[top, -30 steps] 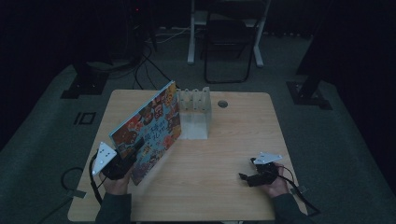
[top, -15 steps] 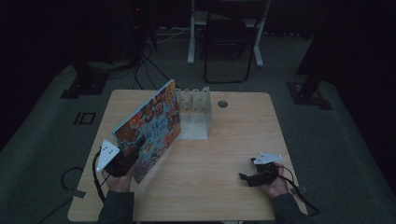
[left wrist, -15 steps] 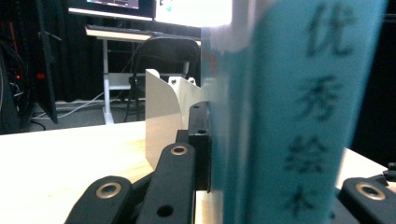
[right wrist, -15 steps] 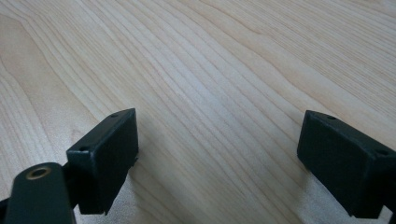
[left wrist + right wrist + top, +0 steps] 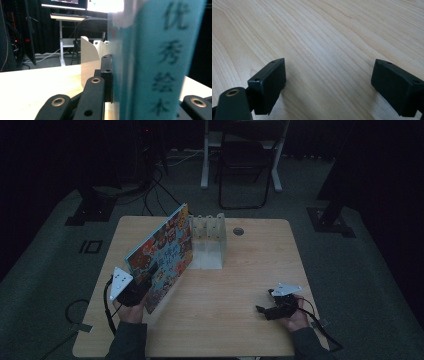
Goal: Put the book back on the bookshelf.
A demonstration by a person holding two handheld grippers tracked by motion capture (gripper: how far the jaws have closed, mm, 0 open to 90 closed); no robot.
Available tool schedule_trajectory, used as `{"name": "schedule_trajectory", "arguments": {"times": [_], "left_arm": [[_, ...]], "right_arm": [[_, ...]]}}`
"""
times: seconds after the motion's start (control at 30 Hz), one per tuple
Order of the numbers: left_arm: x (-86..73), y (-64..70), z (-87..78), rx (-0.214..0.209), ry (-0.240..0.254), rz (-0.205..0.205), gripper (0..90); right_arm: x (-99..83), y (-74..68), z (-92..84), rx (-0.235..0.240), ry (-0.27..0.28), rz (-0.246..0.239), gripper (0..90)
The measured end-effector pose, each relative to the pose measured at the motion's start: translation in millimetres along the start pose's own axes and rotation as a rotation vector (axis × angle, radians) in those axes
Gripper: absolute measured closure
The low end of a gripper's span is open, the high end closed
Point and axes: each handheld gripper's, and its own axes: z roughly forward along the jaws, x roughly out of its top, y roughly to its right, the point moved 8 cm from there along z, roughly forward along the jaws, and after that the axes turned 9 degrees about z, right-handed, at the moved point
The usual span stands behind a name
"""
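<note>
Left tool [image 5: 136, 292] clamped on picture book [image 5: 162, 255] – lifted, tilted, just beside white book rack [image 5: 210, 242], not yet slotted in. Right tool [image 5: 328, 87] wide open, empty, resting on table [image 5: 240, 285] – idle.

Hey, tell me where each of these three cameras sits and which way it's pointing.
High view: above the person's side, facing forward and down on the table; forearms, left gripper and right gripper show.
Left gripper view: on that gripper, looking along its fingers, shut on the picture book.
Right gripper view: on that gripper, facing bare tabletop between open fingers.
Shared: high and left gripper views both show the book and the white rack.
</note>
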Motion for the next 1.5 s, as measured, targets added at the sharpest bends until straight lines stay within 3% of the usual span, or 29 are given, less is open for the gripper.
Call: {"name": "schedule_trajectory", "arguments": {"times": [1.5], "left_arm": [[2.7,-1.5,35.6,0.072,-0.025,0.021,81.5]], "right_arm": [[-0.3,-0.5,-0.2,0.001,-0.002,0.001,12.2]]}}
